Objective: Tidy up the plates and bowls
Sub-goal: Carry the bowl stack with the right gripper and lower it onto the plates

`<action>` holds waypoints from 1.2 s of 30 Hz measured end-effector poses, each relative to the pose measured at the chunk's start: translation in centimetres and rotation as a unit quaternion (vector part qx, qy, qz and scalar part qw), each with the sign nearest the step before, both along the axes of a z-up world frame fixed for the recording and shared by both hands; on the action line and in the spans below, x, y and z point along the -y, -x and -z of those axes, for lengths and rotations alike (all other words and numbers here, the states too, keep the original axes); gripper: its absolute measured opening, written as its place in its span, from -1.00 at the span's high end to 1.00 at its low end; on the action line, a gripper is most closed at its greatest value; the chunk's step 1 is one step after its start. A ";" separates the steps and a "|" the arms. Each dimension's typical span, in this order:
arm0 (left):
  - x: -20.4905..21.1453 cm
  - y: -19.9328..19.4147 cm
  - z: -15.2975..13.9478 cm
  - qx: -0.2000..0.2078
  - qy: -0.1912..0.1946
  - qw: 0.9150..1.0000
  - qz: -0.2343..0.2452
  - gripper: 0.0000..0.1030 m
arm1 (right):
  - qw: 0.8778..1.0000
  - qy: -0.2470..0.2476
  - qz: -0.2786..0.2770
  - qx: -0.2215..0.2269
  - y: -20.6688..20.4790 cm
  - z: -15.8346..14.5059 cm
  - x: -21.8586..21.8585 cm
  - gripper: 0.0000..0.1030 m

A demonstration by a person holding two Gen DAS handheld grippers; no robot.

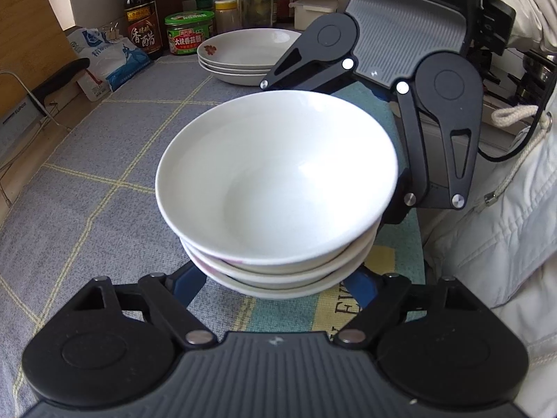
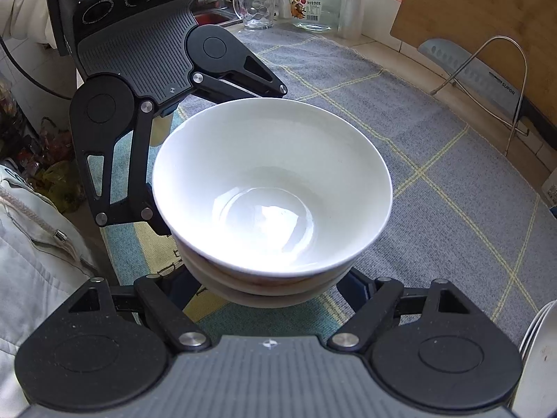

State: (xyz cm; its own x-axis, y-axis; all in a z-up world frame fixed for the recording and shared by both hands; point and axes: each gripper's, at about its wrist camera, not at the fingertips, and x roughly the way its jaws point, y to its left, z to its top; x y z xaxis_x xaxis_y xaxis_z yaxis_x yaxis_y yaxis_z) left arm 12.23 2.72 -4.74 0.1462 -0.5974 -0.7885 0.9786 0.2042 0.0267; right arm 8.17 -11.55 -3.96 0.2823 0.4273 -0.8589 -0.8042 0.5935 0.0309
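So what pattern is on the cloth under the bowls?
Grey cloth with thin yellow grid lines, clearest in the right wrist view.

Both wrist cameras look from close range, tilted downward, at the stack of white bowls [image 1: 276,188], which serves as landmark. The left wrist view faces it with the plate stack [image 1: 243,55] and condiment bottles beyond it. The right wrist view faces it [image 2: 271,188] from another side, the knife rack [image 2: 487,80] beyond. Each view shows the other gripper beside the bowls, on the grey cloth [image 1: 104,160].
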 end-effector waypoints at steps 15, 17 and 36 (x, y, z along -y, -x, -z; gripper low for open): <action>0.0 -0.2 0.0 -0.003 0.003 1.000 0.012 -0.64 | 1.000 -0.002 0.002 -0.007 -0.1 0.0 0.1 -0.68; 0.1 -0.2 -0.1 -0.004 0.002 1.000 0.011 -0.63 | 1.000 -0.001 0.003 -0.008 -0.2 0.0 0.0 -0.68; 5.7 -0.6 -3.5 0.024 0.019 0.999 0.017 -0.64 | 1.000 -0.003 0.011 0.013 -0.5 -3.8 5.6 -0.68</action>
State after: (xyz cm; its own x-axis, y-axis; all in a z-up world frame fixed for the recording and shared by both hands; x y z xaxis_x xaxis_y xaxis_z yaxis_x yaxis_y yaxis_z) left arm 12.86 -2.99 -1.25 0.1623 -0.6319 -0.7578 0.9828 0.1724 0.0667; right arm 8.68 -17.15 -0.16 0.3135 0.4266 -0.8484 -0.7919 0.6105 0.0143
